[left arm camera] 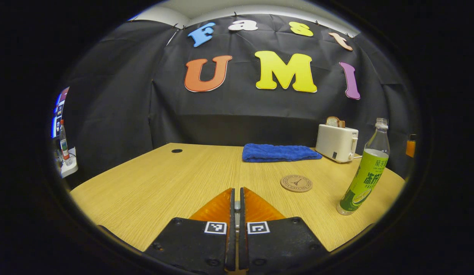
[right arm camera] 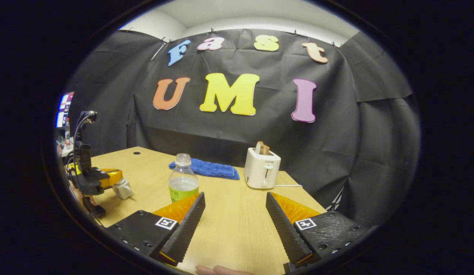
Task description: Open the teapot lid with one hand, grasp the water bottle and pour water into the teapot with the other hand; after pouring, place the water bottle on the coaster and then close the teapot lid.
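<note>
Left gripper view: fingers (left arm camera: 237, 198) are pressed together, a round coaster (left arm camera: 296, 183) lower right; right gripper (right arm camera: 235, 208) is spread, bottle (right arm camera: 183, 177) centre-left.

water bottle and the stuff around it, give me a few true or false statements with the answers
1. The water bottle stands upright on the table. True.
2. The bottle sits on the coaster. False: the coaster is bare, the bottle beside it.
3. The left gripper has its jaws wide apart. False: they are closed together.
4. The right gripper has its jaws open. True.
5. The blue towel lies beside the toaster. True.
</note>
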